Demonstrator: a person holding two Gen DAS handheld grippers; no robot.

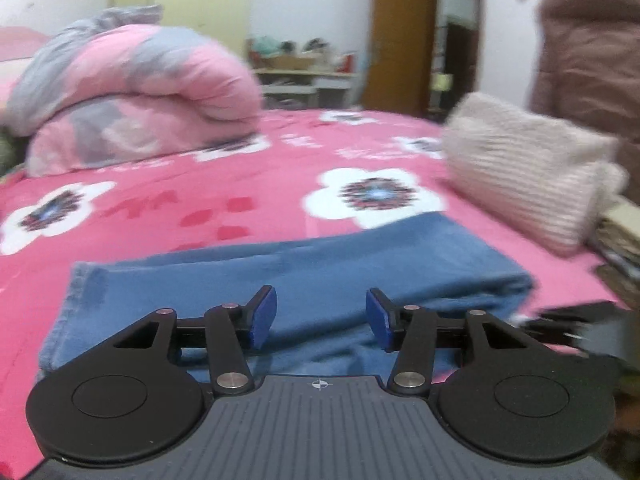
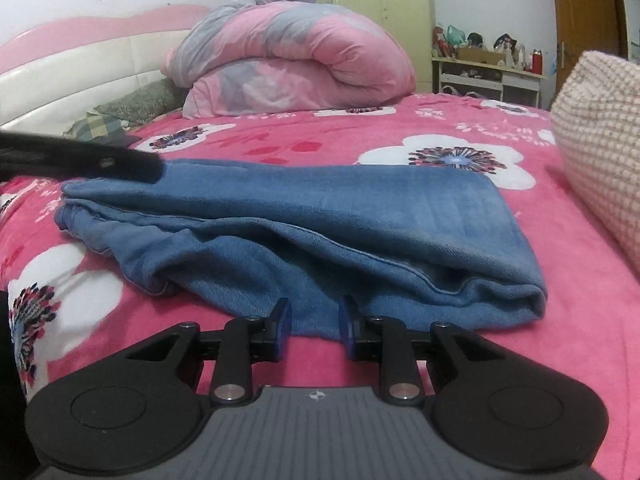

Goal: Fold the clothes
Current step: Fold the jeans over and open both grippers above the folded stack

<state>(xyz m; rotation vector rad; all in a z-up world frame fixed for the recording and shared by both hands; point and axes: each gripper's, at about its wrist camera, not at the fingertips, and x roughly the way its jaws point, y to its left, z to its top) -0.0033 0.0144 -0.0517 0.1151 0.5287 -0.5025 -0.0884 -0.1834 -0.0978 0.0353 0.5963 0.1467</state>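
Folded blue denim jeans [image 1: 304, 280] lie flat on the pink bedsheet with white flowers [image 1: 248, 172]. Left wrist view: the left gripper [image 1: 321, 316] hangs over the near part of the jeans, blue pads spread apart and clear of the cloth. A cream knitted garment [image 1: 528, 176] lies to the right. Right wrist view: the right gripper [image 2: 314, 326] sits at the near edge of the jeans [image 2: 320, 232], jaws narrowly apart, gripping nothing. A rolled pink-and-grey quilt [image 2: 296, 60] lies behind.

Jeans [image 2: 304, 232]: blue denim, matt, woven texture. Bed sheet [image 2: 400, 136]: pink fleecy cloth, flower print. Pillow [image 2: 600, 132]: waffle-knit, rough. Left gripper [image 1: 321, 316]: matt black plastic, blue pads, bright metal pins.
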